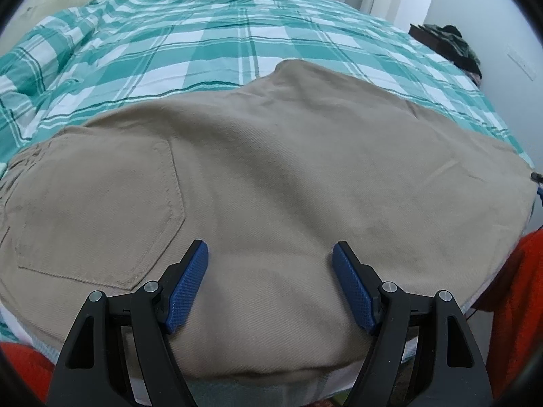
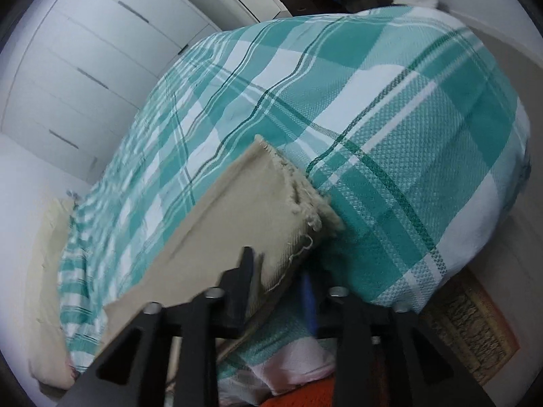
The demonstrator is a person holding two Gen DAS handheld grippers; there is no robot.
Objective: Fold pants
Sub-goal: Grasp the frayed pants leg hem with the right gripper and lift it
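Two grippers work: left gripper [image 1: 270, 285] hangs wide apart over the pants [image 1: 271, 176]; right gripper [image 2: 281, 281] pinches the frayed hem [image 2: 302, 200], which might slip loose.

Khaki pants [image 1: 271, 176], teal-white plaid bedspread [image 1: 210, 40], blue fingers [image 1: 186, 288]

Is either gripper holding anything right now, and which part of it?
The right gripper is shut on the khaki pants, near the frayed hem of a leg. The left gripper holds nothing; its jaws are open above the pants' seat.
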